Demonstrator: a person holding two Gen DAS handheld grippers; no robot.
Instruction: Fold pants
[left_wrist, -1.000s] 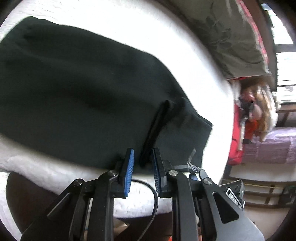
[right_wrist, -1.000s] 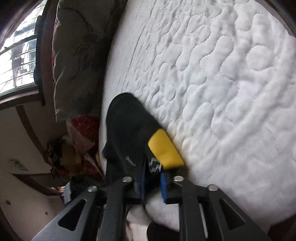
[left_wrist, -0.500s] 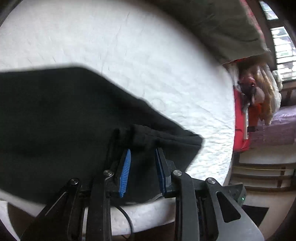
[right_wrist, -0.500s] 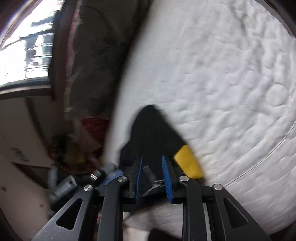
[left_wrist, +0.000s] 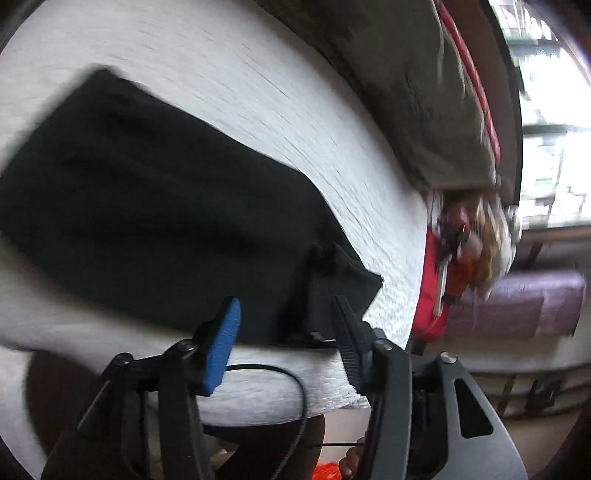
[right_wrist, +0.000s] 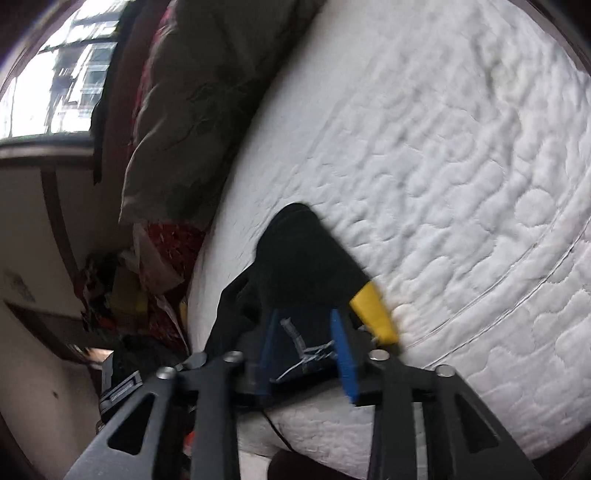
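While black pants (left_wrist: 155, 206) lie on white mattress (left_wrist: 280, 110), left gripper (left_wrist: 284, 332) fingers just parted, empty, right gripper (right_wrist: 303, 343) fingers likewise.

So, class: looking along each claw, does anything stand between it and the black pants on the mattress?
Nothing visible does. The left claw, its jaws just opened, looks straight onto the black pants lying on the white mattress. The right claw, jaws also just opening, has the dark cloth directly between its fingers.
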